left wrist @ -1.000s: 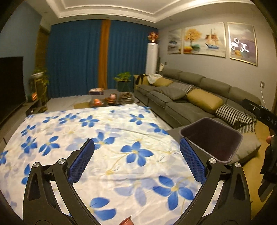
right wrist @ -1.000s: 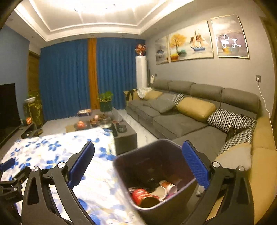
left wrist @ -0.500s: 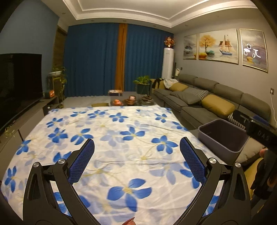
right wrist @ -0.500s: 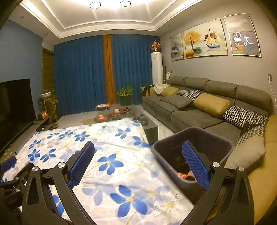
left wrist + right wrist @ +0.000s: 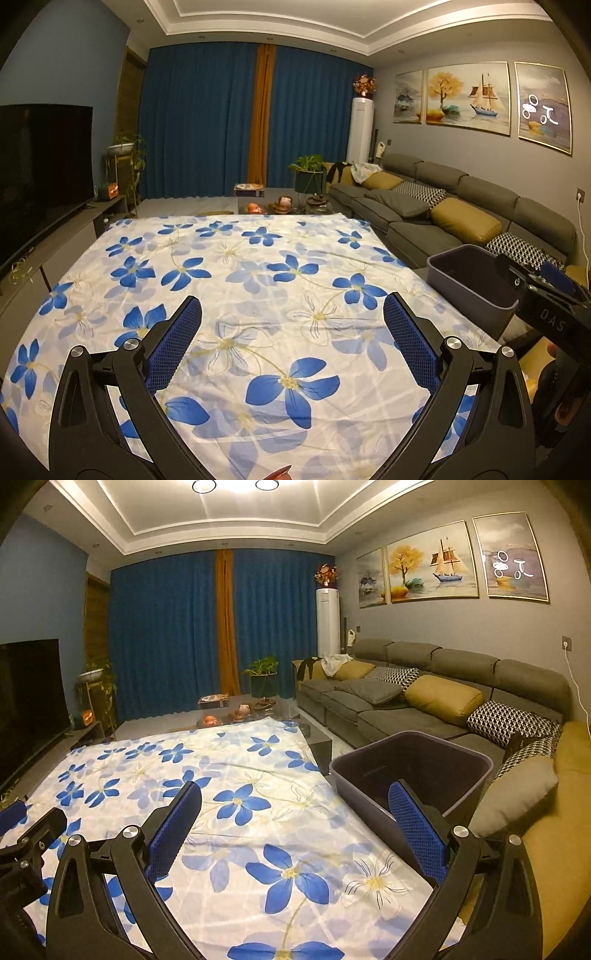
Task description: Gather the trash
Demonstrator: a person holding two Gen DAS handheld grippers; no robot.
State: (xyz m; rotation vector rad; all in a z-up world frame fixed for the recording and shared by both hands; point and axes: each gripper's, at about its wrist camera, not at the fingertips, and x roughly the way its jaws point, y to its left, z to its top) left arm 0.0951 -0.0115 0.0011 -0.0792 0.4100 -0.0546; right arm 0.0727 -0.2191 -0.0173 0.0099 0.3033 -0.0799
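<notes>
A dark purple trash bin [image 5: 413,771] stands at the right edge of a table covered by a white cloth with blue flowers [image 5: 236,805]; from this angle I cannot see inside it. The same bin [image 5: 476,280] shows at the right in the left wrist view. My left gripper [image 5: 291,325] hangs open over the near middle of the cloth [image 5: 240,280], holding nothing. My right gripper [image 5: 295,812] is open too, empty, above the cloth's right side, its right finger [image 5: 417,830] in front of the bin's near wall. No trash shows on the cloth.
A grey sofa [image 5: 436,698] with yellow and patterned cushions runs along the right wall behind the bin. A TV [image 5: 40,173] on a low cabinet lines the left side. A coffee table with small items [image 5: 273,206] lies beyond the cloth's far edge.
Both grippers have pulled back and up from the bin toward the near side of the table. The bin's contents, seen a second ago, are now out of sight. Both grippers stayed open.
</notes>
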